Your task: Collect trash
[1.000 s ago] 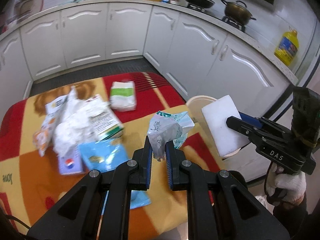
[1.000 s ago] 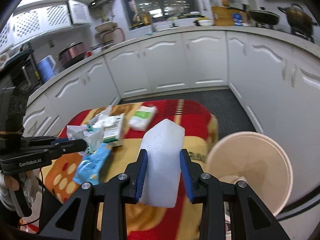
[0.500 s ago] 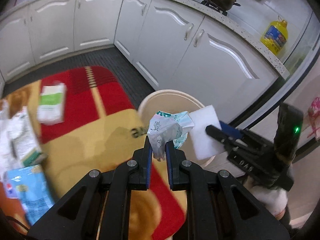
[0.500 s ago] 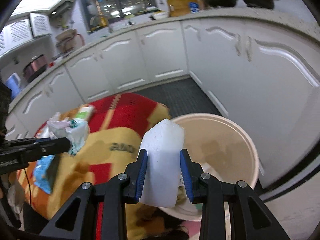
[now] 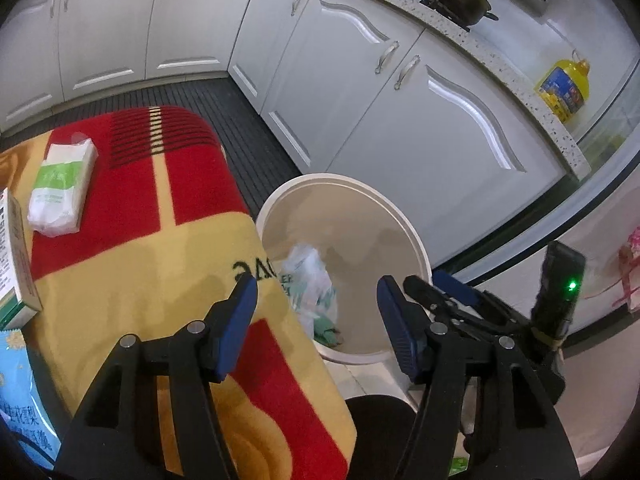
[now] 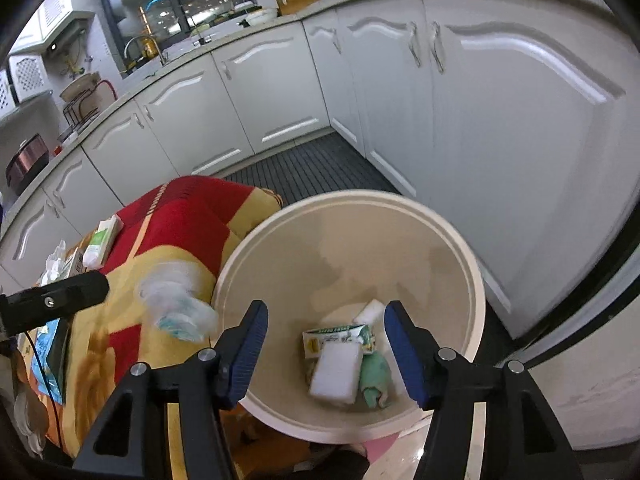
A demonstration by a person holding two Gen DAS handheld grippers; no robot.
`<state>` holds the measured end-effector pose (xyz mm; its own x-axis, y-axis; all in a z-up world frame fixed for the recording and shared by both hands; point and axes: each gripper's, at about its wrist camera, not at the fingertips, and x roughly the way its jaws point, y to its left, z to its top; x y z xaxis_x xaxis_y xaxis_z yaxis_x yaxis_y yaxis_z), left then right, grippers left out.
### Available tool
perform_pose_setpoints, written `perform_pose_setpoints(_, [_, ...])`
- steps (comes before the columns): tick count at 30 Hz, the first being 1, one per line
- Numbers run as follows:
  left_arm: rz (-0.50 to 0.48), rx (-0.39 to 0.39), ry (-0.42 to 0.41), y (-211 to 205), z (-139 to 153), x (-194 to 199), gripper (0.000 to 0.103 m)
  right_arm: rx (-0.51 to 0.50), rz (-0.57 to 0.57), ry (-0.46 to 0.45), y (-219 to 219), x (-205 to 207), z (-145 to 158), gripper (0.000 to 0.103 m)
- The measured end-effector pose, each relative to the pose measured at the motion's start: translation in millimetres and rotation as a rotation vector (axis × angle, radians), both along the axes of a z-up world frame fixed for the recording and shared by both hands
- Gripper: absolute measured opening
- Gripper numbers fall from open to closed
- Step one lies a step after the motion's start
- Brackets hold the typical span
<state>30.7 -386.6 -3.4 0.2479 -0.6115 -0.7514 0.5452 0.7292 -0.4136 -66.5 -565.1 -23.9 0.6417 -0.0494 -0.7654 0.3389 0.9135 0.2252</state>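
Observation:
My left gripper [image 5: 318, 312] hangs over the near rim of a cream trash bin [image 5: 400, 216], its jaws opening with nothing between them. The crumpled clear wrapper [image 5: 308, 276] it held is loose and dropping into the bin; in the right wrist view the wrapper [image 6: 176, 304] is a blur beside the bin's rim [image 6: 472, 264]. My right gripper [image 6: 326, 320] is above the bin, jaws opening and empty. The white foam block [image 6: 336, 372] lies free below it, on other trash.
A green-printed carton [image 6: 340, 336] and green cloth [image 6: 374, 380] lie in the bin. Left of it a table under a red and yellow blanket [image 5: 160, 248] holds a tissue pack [image 5: 60, 188], a box [image 5: 12, 256] and a blue packet [image 5: 16, 400]. White cabinets [image 5: 400, 128] stand behind.
Both grippers moved from over the table to above the bin and dipped. The left jaws let go of the wrapper and the right jaws let go of the foam block.

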Motion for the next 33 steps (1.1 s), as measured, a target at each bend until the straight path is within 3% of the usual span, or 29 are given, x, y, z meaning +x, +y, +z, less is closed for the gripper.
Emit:
perform_pose_setpoints(9, [0.021,-0.009,-0.016,16,15,-10,0.061,-0.007,0.034,-0.005,18,-2,2,0.06])
perform_pose_setpoints(18, [0.048,0.034,-0.125,42,34,-28,0.061,-0.021,0.076,-0.03,42,-2,17,0.062])
perform_pose_setpoints(27, [0.111,0.068,-0.201,88,48,-41,0.061,-0.038,0.162,-0.075,87,0,42,0.065])
perform_pose_setpoints(33, [0.176,0.064,-0.2,134,51,-43,0.061,-0.016,0.238,-0.095,122,6,52,0.07])
